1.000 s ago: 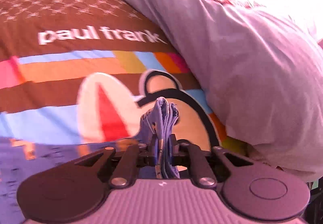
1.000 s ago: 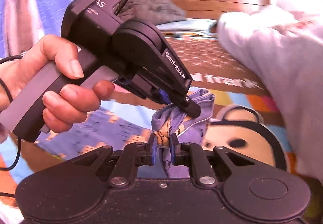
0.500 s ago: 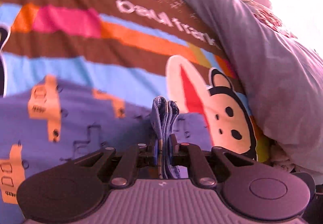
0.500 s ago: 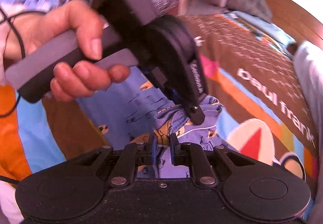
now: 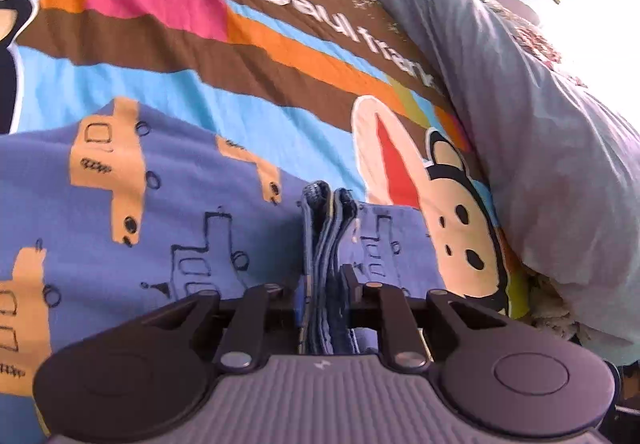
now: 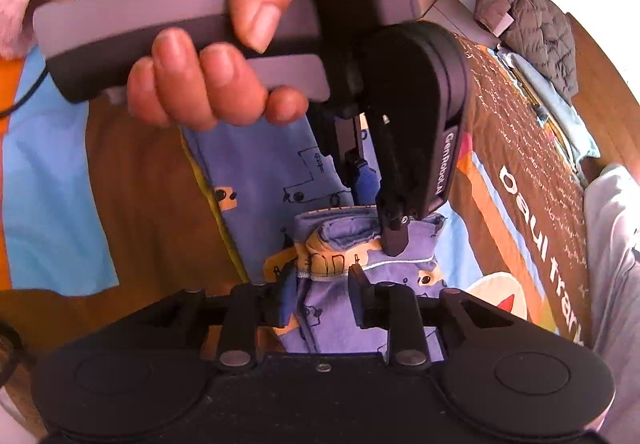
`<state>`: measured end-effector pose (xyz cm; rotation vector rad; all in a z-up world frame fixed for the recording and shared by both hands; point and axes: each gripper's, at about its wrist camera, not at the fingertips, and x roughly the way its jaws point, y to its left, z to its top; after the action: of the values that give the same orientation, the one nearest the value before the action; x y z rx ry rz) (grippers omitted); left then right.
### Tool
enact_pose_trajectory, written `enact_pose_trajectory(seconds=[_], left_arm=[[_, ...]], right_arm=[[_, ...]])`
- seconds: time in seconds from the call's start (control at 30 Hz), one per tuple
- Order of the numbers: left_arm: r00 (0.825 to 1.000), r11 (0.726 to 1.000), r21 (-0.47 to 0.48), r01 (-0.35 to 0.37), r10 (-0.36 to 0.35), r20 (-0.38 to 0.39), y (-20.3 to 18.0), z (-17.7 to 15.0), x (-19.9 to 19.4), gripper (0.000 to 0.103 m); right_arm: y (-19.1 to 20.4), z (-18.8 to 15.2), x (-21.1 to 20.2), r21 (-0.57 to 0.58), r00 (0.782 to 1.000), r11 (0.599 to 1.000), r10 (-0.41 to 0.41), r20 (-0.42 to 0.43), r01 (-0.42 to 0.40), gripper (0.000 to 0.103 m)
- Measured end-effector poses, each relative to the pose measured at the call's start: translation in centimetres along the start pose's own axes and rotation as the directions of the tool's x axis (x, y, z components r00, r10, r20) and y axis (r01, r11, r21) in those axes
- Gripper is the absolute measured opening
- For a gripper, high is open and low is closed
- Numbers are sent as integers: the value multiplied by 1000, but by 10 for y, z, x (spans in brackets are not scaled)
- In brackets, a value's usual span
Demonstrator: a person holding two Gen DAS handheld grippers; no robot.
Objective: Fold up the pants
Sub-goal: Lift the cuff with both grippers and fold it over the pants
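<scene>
Pants (image 5: 168, 212) of blue cloth printed with orange and outlined trucks lie on a bed, spread over a brightly striped cartoon bedspread (image 5: 192, 56), with a grey duvet (image 5: 540, 124) heaped along the bedspread's right edge. The left gripper (image 5: 325, 280) has a thick bunch of stacked blue layers standing up between its jaws; the jaws have just been easing apart, yet the cloth fills the gap and still looks pinched. In the right wrist view the right gripper (image 6: 320, 280) has just been opening too; its jaws now stand clear on either side of the folded hem, which rests loosely between them. A person's hand (image 6: 208, 56) holds the left gripper's handle just above that hem, its fingertip pressing into the bundle. The likely risk: with one side freed first, the stacked layers may spring apart or slide, so the fold lands crooked. Cloth could also snag on a withdrawing pad and drag the fold open.
</scene>
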<state>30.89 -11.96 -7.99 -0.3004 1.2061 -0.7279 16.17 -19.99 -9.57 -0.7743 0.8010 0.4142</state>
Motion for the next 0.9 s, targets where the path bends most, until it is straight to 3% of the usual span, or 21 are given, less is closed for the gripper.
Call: enact_pose_trajectory(seconds=[0.27, 0.53, 0.9], left_arm=[[1000, 999, -49, -12, 12, -1, 1, -1, 0, 14], [998, 997, -42, -68, 67, -17, -7, 2, -1, 12], [996, 997, -22, -72, 73, 56, -19, 16, -44, 11]], right_arm=[[20, -2, 7, -129, 998, 990, -55, 2, 55, 39], [19, -1, 11, -136, 998, 989, -63, 1, 63, 13], [24, 2, -11, -133, 978, 972, -182, 103, 195, 12]])
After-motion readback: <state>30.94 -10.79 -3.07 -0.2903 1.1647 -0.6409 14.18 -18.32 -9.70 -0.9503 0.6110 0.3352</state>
